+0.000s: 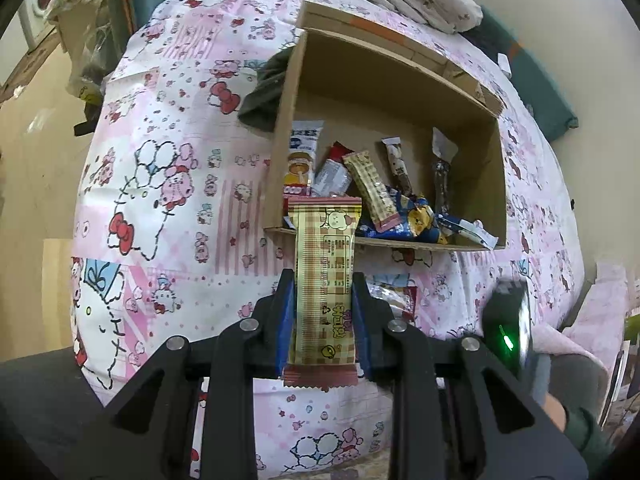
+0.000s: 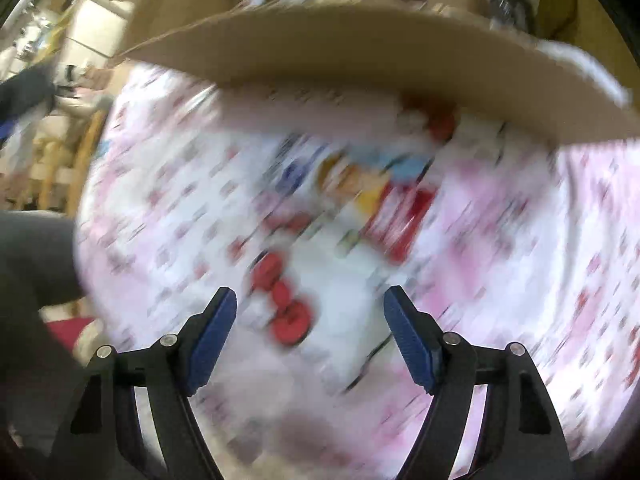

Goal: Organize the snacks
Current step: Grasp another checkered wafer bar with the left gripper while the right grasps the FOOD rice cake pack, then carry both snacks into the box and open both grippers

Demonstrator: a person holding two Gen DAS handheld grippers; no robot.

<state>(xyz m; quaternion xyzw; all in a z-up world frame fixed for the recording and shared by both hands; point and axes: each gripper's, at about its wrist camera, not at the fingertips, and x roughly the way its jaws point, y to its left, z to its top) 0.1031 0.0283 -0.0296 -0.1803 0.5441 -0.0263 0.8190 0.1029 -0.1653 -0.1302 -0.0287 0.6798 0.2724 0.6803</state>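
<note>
Only left cam: snack bar (image 1: 325, 280) w/ box (image 1: 460, 92) contents; right blurred.

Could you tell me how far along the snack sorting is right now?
Done: several snack packets already lie in the cardboard box. In hand: the left gripper clamps a plaid wafer bar, not yet boxed. Left: a red-edged packet still on the bedsheet; the right gripper is open and empty.
</note>
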